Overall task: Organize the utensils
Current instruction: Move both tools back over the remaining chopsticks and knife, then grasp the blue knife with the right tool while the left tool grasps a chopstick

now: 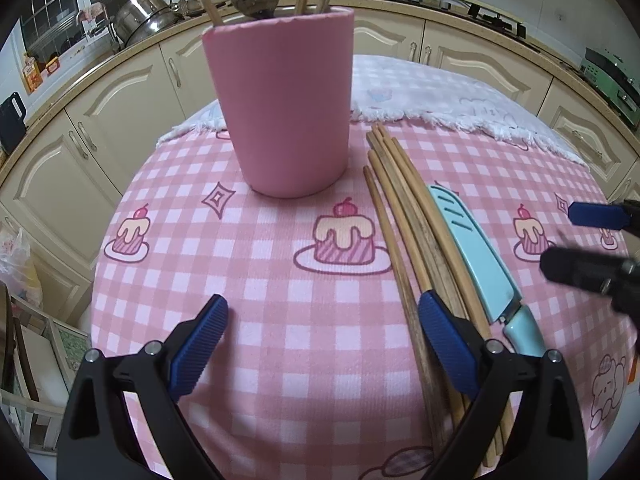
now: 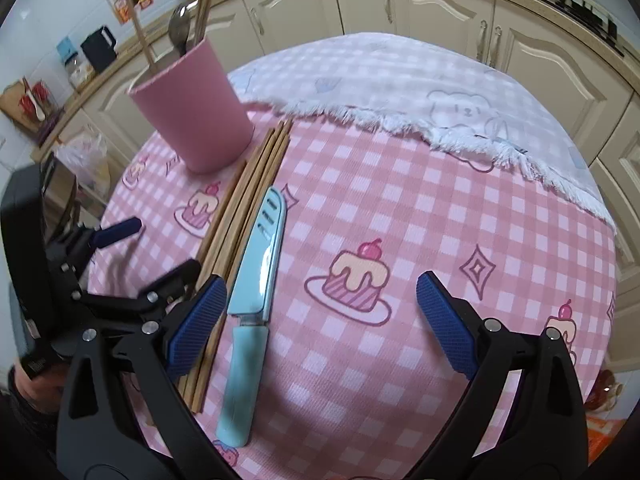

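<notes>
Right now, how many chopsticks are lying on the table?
5, as far as I can tell: all lie in one bundle between the cup and the knife. More may be hidden underneath. Others stand in the cup.

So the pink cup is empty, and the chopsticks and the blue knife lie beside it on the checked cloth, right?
Not quite: the pink cup already holds several chopsticks and a spoon, as the left wrist view shows. The loose chopsticks and the blue knife do lie beside it on the checked cloth.
</notes>
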Motion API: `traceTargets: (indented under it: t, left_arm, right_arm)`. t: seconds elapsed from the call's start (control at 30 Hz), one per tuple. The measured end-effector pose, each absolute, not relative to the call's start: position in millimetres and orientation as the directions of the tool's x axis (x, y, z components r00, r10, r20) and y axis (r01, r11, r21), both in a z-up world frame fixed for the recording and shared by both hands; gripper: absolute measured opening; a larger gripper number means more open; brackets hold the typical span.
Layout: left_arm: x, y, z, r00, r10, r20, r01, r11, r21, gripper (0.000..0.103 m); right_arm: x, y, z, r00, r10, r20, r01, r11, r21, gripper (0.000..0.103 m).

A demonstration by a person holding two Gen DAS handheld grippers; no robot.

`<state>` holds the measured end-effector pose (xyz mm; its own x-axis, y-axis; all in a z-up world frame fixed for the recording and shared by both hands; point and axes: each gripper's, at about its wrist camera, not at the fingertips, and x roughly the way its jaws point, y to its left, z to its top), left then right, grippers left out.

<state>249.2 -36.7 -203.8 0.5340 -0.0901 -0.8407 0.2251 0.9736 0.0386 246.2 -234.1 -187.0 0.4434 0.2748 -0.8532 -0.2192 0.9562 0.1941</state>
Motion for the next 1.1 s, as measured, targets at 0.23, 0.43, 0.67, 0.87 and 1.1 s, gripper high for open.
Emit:
traceTargets:
  t: [0.23,0.43,0.67,0.87,1.1]
  left_arm:
    - [247.0,-32.3,-203.5,0.535,-0.095,-0.839,0.237,0.971,0.040,0.094]
    - [245.4,-30.6,-203.1,0.532,-0.109,-0.840,0.251,0.967,0.033,0.091]
    - [245.6,-37.6,-205.8,0.518,-0.118,-0.847,0.280,0.959,0.038,0.086]
    - [254.9,-39.4,-203.4,0.508,-0.123,-0.852,0.295,0.955,0.039,0.072]
    - [267.1,-44.1,-200.2,0.462,-0.144,-0.875,0.352,0.936,0.032,0.063]
  right_arm:
    - [240.4,-202.0,-205.2,0.382,0.205,-0.901,-0.307,0.948,0.085,0.094]
    - [234.4,-195.0,-207.4,0.379,0.142,-0.914,-0.341,0.940,0.005,0.077]
    - [235.0,-202.2,-208.2,0.370,0.151,-0.917,-0.333,0.943,0.021,0.076]
    - [258.9,-200.0,-206.3,0.366,0.178,-0.913,-0.287,0.955,0.071,0.076]
    - [278.1,-197.4,-203.6,0.357,0.127,-0.925,-0.224,0.973,0.047,0.051]
